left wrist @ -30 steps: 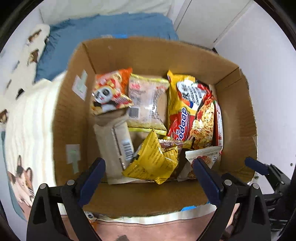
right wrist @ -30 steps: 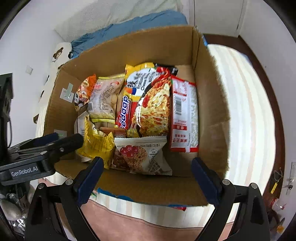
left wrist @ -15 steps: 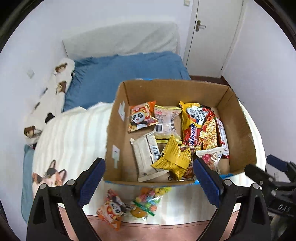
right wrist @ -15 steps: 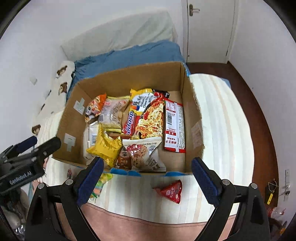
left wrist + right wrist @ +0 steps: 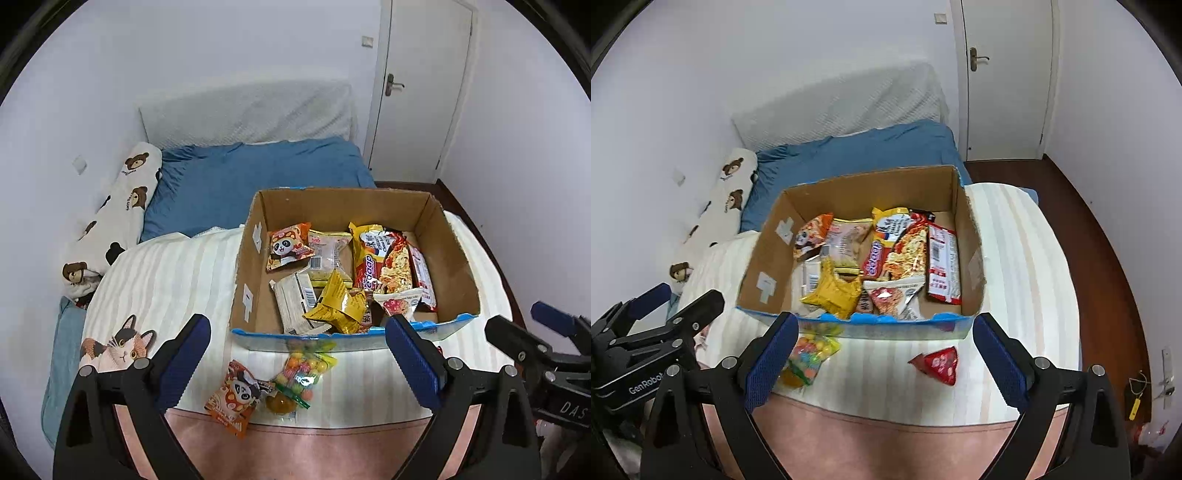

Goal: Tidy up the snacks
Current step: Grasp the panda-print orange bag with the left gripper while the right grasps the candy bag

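An open cardboard box [image 5: 454,258] [image 5: 971,258] on the striped bed cover holds several snack packs, among them a yellow bag [image 5: 338,306] [image 5: 833,293] and noodle packs [image 5: 395,264]. In front of the box lie an orange panda pack [image 5: 236,397], a clear bag of coloured candy [image 5: 304,367] [image 5: 809,354] and a red triangular pack [image 5: 938,363]. My left gripper [image 5: 299,362] is open and empty, held above and before the box. My right gripper [image 5: 884,358] is open and empty, to the right of the left one.
The bed has a blue sheet [image 5: 251,184], a bear-print pillow [image 5: 118,218] on the left and a cat-print cloth [image 5: 118,343]. White walls flank the bed, a door [image 5: 1008,77] stands behind, and dark wood floor [image 5: 1108,236] lies to the right.
Both grippers have pulled back and up from over the box. The loose packs in front of the box have come into view. Nothing was picked up.
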Motion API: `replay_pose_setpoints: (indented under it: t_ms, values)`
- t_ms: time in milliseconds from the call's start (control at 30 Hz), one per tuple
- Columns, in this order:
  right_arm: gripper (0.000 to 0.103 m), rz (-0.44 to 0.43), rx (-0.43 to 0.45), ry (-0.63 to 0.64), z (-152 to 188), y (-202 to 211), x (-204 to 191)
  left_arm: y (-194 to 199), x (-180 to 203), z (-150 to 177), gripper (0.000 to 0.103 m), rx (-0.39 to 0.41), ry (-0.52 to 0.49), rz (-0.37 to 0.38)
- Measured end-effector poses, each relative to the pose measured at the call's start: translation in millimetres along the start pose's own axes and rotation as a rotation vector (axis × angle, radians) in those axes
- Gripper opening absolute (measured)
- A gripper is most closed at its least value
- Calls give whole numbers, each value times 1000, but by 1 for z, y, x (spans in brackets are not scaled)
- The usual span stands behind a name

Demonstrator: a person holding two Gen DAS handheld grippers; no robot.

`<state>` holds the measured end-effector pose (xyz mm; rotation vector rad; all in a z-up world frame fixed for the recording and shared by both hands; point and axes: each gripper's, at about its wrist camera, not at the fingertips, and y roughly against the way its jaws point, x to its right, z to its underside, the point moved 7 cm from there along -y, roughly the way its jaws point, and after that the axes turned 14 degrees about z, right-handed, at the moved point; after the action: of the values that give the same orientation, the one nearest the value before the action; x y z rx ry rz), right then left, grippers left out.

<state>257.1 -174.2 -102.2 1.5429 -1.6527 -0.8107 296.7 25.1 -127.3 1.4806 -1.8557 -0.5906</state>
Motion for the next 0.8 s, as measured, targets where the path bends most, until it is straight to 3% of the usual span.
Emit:
replay_pose_setpoints:
  t_ms: [167,233,367,533,800]
  values:
    - [98,-44,-51,-19,21,-4,-10,6,-20,22,97,-20,73,-6]
    - [98,-76,-105,-20,36,-20,-20,-1,-38,40,97,-54,108,-40]
    - [98,-163,-253,-63,69,-64,-41,-29,-86,86,97,-162,186,-142]
    - [97,-206,-404,-152,101,-134,-80,-58,-133,135,97,-271,271,-225]
    - [86,-144,-483,-195,119,-210,-142,-83,-160,161,97,-369,191,-274]
